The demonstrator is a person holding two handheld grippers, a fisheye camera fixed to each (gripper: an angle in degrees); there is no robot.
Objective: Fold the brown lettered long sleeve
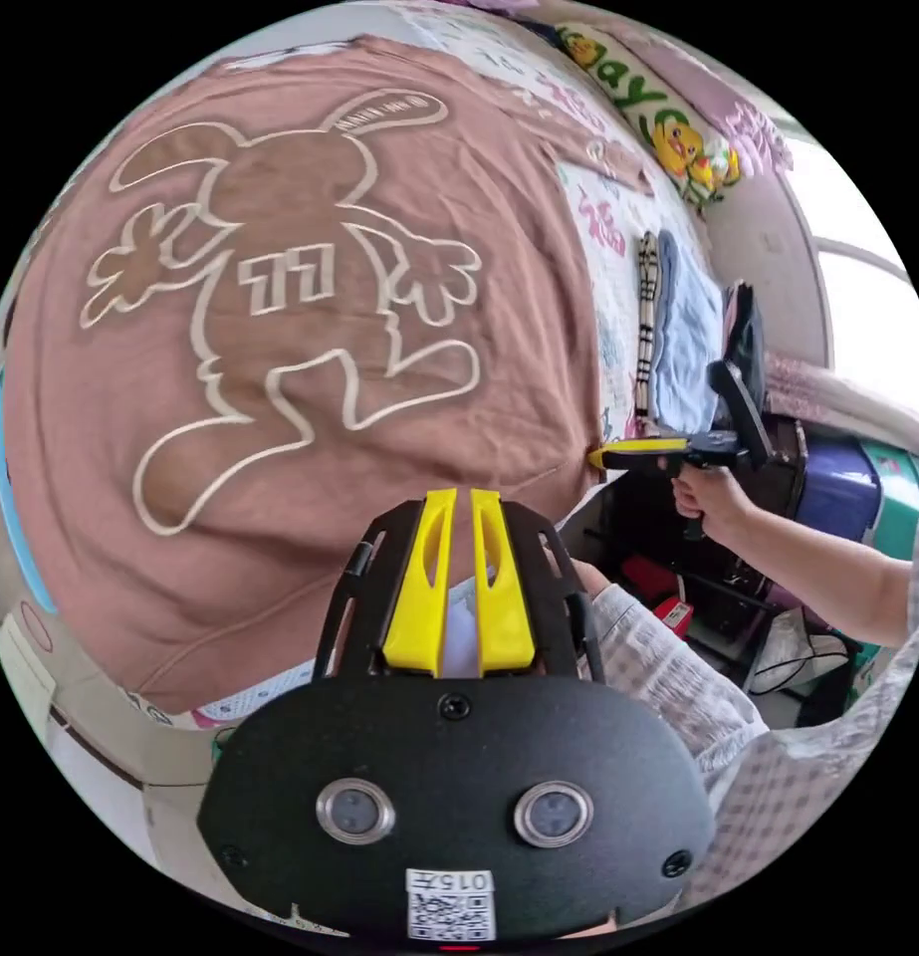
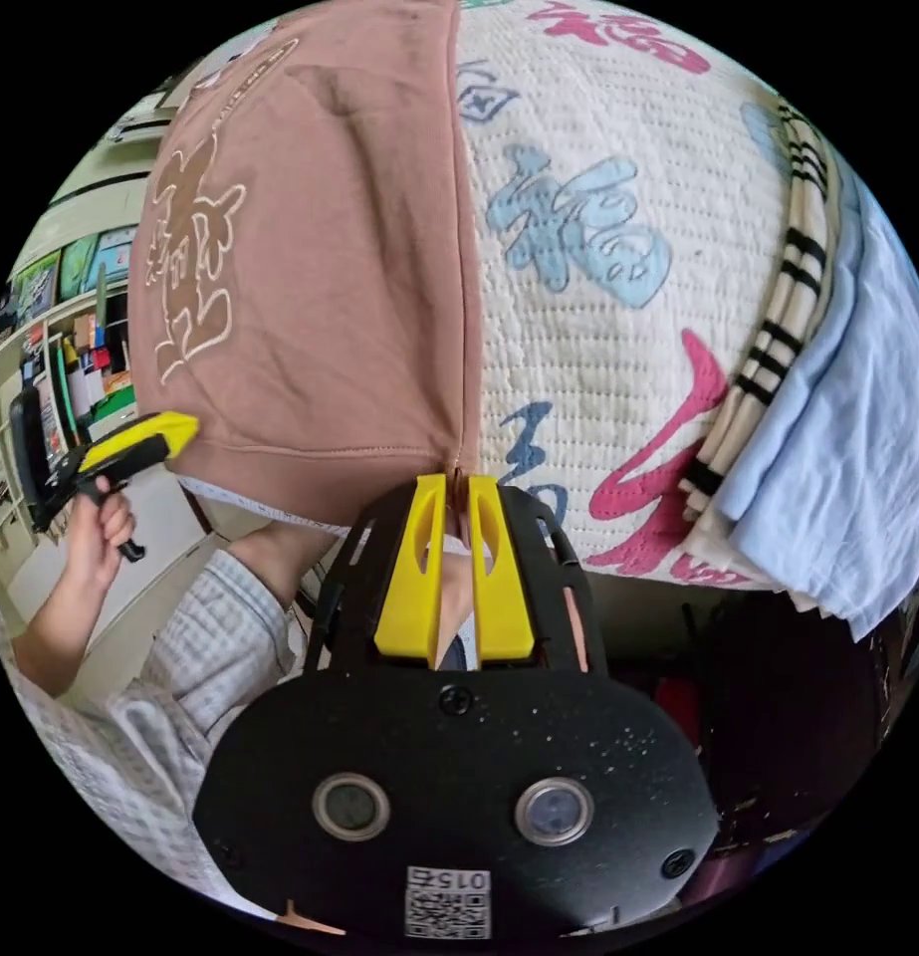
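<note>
Yellow fingers [image 1: 419,588] of the left gripper [image 1: 457,498] stand nearly closed, a thin gap between them, at the hem edge of the brown long sleeve [image 1: 300,329]; whether they pinch the cloth cannot be told. In the right gripper view, the right gripper [image 2: 457,483] has its jaws drawn close together on the hem corner of the garment [image 2: 320,299], with a fold of brown cloth running down between them.

The garment lies spread flat on a quilted cover [image 2: 618,249] printed with coloured characters. The outlined rabbit print [image 1: 280,299] faces up. The long axis runs from the hem at the near edge, beside the person, toward the collar on the far side. In the right gripper view, one side edge is a straight fold line.

In the left gripper view, the right gripper [image 1: 618,456] sits at the hem corner, held by a hand [image 1: 708,498]. In the right gripper view, the left gripper [image 2: 145,438] sits at the opposite hem corner, in the other hand [image 2: 96,528].

A stack of folded clothes [image 2: 817,398], striped and pale blue, lies on the cover beside the garment, apart from it. A printed pillow [image 1: 668,119] lies on the far side. Shelves [image 2: 51,358] stand behind the person's checked sleeve [image 2: 200,647].
</note>
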